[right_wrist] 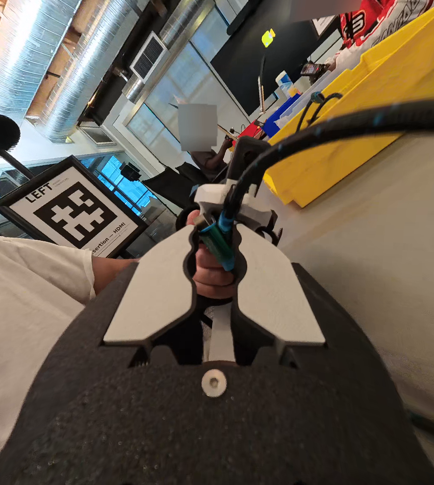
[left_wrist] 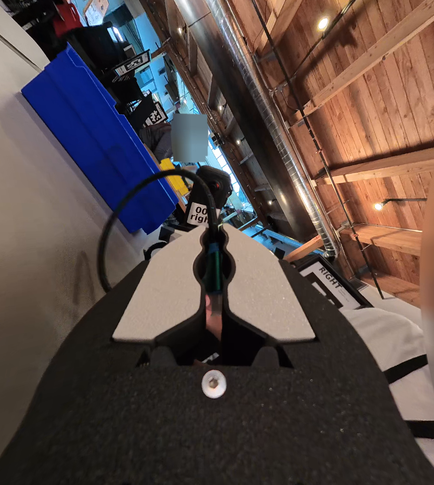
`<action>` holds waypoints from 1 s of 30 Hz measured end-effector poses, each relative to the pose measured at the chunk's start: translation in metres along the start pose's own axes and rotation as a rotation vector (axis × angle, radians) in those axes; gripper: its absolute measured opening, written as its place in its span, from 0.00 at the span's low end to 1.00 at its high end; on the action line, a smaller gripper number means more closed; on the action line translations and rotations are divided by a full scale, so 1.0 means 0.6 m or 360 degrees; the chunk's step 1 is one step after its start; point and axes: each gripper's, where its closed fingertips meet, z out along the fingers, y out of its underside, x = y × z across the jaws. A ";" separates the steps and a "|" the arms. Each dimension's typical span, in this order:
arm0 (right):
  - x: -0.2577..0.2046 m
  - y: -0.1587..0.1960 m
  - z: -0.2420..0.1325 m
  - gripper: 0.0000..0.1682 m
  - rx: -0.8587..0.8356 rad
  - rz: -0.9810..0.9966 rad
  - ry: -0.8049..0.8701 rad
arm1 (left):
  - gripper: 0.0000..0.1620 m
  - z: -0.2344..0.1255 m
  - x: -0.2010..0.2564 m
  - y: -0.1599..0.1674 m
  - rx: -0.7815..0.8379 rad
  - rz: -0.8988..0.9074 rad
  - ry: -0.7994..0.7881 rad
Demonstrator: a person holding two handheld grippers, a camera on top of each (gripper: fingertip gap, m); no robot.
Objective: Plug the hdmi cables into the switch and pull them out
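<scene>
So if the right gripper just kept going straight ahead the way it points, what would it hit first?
Probably the left gripper, which sits directly ahead, beyond the green HDMI plug that the right gripper holds. The distance between them is hard to judge.

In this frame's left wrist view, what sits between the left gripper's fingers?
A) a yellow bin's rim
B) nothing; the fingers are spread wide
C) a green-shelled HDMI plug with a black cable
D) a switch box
C: the left gripper has its fingers closed around the green-shelled HDMI plug, whose black cable loops out past the fingertips; no switch box shows in either view.
</scene>
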 end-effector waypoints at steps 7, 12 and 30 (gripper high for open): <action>0.004 -0.016 -0.025 0.08 0.0047 0.0010 0.0013 | 0.20 -0.001 0.013 0.015 -0.0170 0.0220 -0.0085; 0.014 -0.045 -0.055 0.08 0.0208 -0.0034 0.0099 | 0.15 -0.022 -0.003 0.006 -0.0218 0.0496 -0.0285; -0.006 -0.039 -0.050 0.07 0.0097 -0.0364 0.0122 | 0.05 -0.017 0.005 0.009 -0.0208 0.0378 -0.0180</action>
